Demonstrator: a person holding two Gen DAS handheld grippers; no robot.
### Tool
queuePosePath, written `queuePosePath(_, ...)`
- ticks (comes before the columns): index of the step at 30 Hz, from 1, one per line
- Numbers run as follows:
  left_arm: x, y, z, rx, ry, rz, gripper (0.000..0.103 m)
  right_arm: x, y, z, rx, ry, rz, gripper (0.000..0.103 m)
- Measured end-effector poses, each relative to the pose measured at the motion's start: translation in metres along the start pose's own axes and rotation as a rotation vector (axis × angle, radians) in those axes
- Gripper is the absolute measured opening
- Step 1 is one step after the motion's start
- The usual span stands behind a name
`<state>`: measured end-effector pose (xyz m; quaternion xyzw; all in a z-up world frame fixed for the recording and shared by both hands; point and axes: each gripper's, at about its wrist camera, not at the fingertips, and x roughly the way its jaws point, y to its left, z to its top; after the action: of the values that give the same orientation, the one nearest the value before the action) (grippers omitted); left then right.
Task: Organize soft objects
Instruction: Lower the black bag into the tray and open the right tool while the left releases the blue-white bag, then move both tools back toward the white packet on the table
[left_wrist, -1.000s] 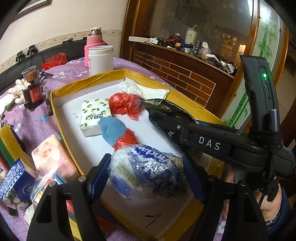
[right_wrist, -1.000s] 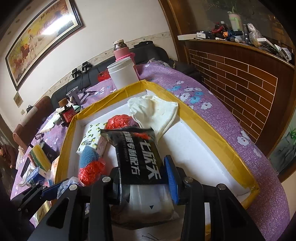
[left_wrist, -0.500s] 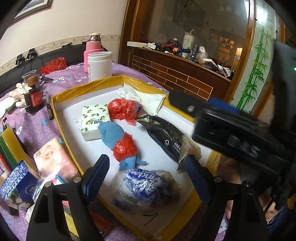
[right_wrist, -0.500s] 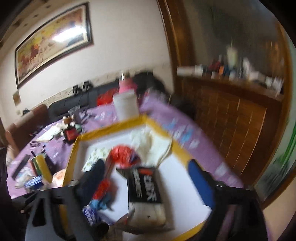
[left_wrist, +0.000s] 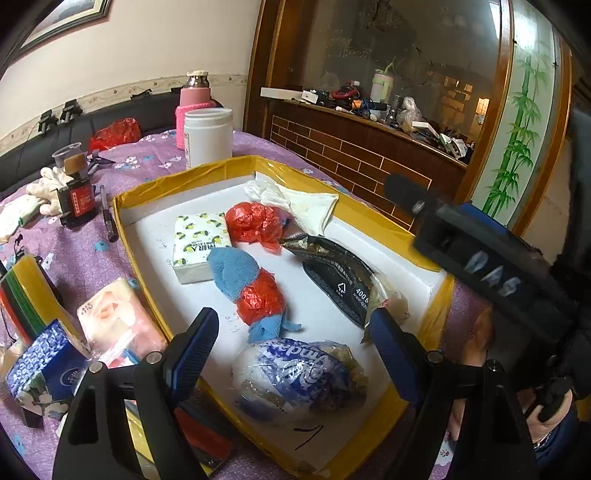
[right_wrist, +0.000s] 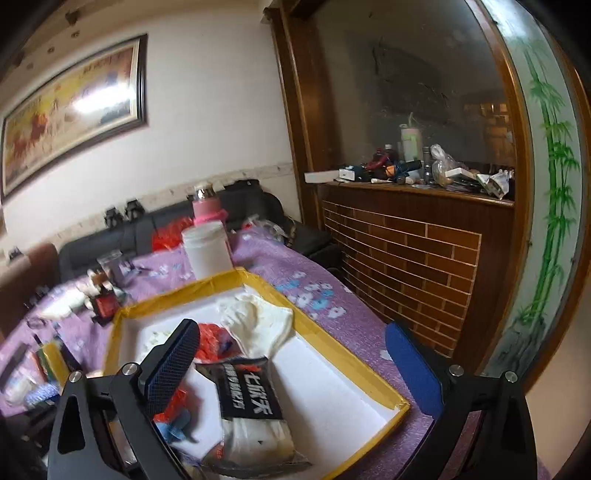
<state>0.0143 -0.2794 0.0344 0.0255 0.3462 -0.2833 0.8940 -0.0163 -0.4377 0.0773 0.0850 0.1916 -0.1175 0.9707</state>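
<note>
Hovers over the near end of the yellow-rimmed tray (left_wrist: 236, 166) with the left gripper (left_wrist: 291, 325), jaws spread wide, nothing between the pads. Hangs above the tray with the right gripper (right_wrist: 291, 334) too, equally wide open and empty.

Inside the tray, all lying loose:
- blue-and-white plastic bag (left_wrist: 295, 376), just below the left jaws, near the front rim
- black packet (left_wrist: 340, 277), under the right gripper, clear end toward the near corner
- blue cloth (left_wrist: 232, 271) wrapped with red plastic
- red bag (left_wrist: 253, 221), tissue pack (left_wrist: 199, 243) and white cloth (left_wrist: 306, 201) toward the far end

Outside the tray, on the left: pink tissue pack (left_wrist: 114, 314) and blue tissue pack (left_wrist: 40, 373), probably next for sorting.

Likely trouble from here:
- Knocking the two grippers together, since they hang close over the same end of the tray.
- Catching the tray rim with a wide-open finger while swinging left, and shifting or tipping the light tray.
- Dragging the blue-and-white bag out over the low front rim with a passing finger.
- Pinching only slack film on a tissue pack, so a slip on lifting.
</note>
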Motion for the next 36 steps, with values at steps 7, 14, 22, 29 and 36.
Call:
queuePosePath(7, -0.019, -0.005, 0.002, 0.012, -0.048, 0.059, 0.083, 0.007, -0.010, 0.002, 0.003, 0.042, -0.065, 0.098)
queuePosePath(14, -0.077, 0.000, -0.002, 0.010, -0.103, 0.099, 0.083, 0.021, -0.026, -0.001, 0.079, 0.119, -0.034, 0.088)
queuePosePath(22, -0.162, 0.058, -0.033, -0.080, -0.171, 0.234, 0.083, -0.004, 0.008, -0.003, -0.028, 0.053, 0.008, 0.088)
queuePosePath(29, -0.206, 0.116, -0.066, -0.194, -0.175, 0.345, 0.083, -0.050, 0.085, 0.012, -0.122, 0.037, 0.221, 0.088)
queuePosePath(36, -0.242, 0.155, -0.094, -0.275, -0.173, 0.433, 0.084, -0.068, 0.207, -0.012, -0.314, 0.097, 0.498, 0.088)
